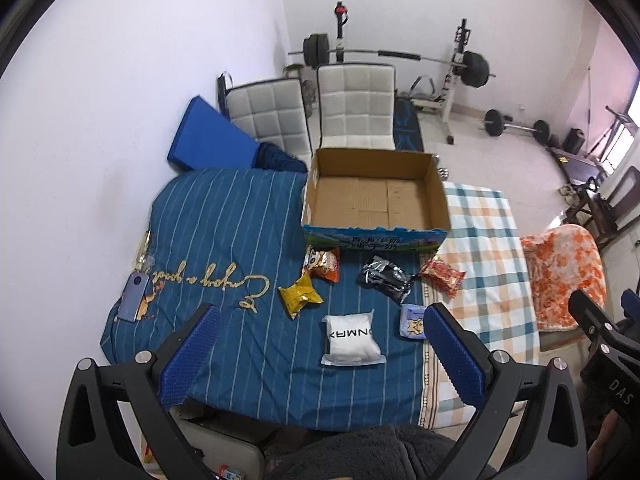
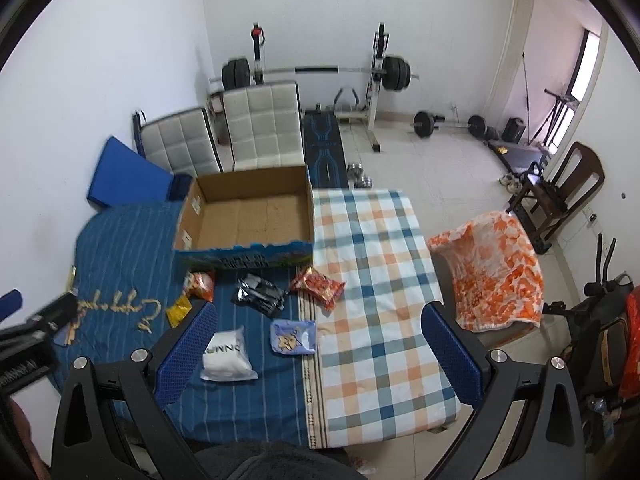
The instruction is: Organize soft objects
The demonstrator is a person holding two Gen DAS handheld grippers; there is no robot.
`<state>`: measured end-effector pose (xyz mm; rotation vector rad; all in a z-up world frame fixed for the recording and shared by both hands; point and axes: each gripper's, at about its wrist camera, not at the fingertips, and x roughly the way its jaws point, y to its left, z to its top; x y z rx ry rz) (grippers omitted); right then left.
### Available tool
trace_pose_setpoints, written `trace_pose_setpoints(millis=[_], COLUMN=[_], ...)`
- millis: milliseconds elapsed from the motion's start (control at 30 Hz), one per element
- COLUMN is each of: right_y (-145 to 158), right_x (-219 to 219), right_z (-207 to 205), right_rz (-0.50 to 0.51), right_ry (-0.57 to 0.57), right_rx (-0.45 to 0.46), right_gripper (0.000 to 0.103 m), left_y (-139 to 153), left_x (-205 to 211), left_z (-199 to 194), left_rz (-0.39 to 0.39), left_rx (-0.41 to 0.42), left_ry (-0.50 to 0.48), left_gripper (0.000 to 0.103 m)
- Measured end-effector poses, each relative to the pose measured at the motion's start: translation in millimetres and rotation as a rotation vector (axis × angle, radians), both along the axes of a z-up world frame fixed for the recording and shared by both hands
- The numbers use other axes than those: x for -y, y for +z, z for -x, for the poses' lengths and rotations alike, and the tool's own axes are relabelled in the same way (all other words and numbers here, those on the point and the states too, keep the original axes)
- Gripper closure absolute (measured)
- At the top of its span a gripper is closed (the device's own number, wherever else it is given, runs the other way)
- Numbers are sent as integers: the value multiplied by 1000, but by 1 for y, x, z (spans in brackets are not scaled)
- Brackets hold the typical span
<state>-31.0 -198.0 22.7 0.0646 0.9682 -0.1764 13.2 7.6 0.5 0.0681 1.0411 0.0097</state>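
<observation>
An empty cardboard box [image 1: 376,196] [image 2: 248,216] stands on the cloth-covered table. In front of it lie soft packets: a white pouch [image 1: 351,339] [image 2: 225,354], a yellow packet [image 1: 299,295] [image 2: 179,310], an orange snack bag [image 1: 322,264] [image 2: 199,283], a black packet [image 1: 386,278] [image 2: 259,293], a red packet [image 1: 442,276] [image 2: 318,286] and a pale blue packet [image 1: 412,321] [image 2: 293,337]. My left gripper [image 1: 320,354] is open and empty above the near edge, around the white pouch's line. My right gripper [image 2: 318,354] is open and empty above the pale blue packet.
A phone [image 1: 134,297] lies at the table's left. An orange blanket [image 1: 564,276] [image 2: 494,272] covers a chair to the right. White chairs [image 1: 352,106] and a blue pad [image 1: 210,136] stand behind the box. Barbell rack [image 2: 320,76] and weights sit at the back.
</observation>
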Motion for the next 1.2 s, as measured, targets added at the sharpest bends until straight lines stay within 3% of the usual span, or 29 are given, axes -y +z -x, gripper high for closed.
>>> trace_pose_setpoints(millis=[200,367,467,633,733,867,1000,1133,1200], right_y=[-89,-186,-237,-304,-338,-379,-418,-452,-464], right_x=[25,43,44,21,-2,-37,-62,-76,-76], right_z=[-52,-92,-107,-133,-143,-143,-135,-125,-127], right_rz=[-3,-60,-66,43,175,348,446,541,551], right_ry=[30,53,108,323,511,804,1020,1148,1161], right_rx=[-191,-380,-437,-511,-552,-578,-638,-659,-669], right_gripper=[0,0,0,0,0,0,0,1,13], left_y=[-59,-136,-185,-259,-292,-314,-333,-347,-352], left_x=[6,11,13,17,16,9,2,-9,-12], left_z=[-31,-56,-70,-89,-96,-93,-87,-78,-74], left_rz=[-31,-56,-51,-47,-81,-95,-102,-93,-81], left_rx=[-119,-257,-345,-487,-541,-578,-621,-663,-676], left_ry=[26,38,36,22,40,89,140,207,225], left_gripper=[0,0,0,0,0,0,0,0,0])
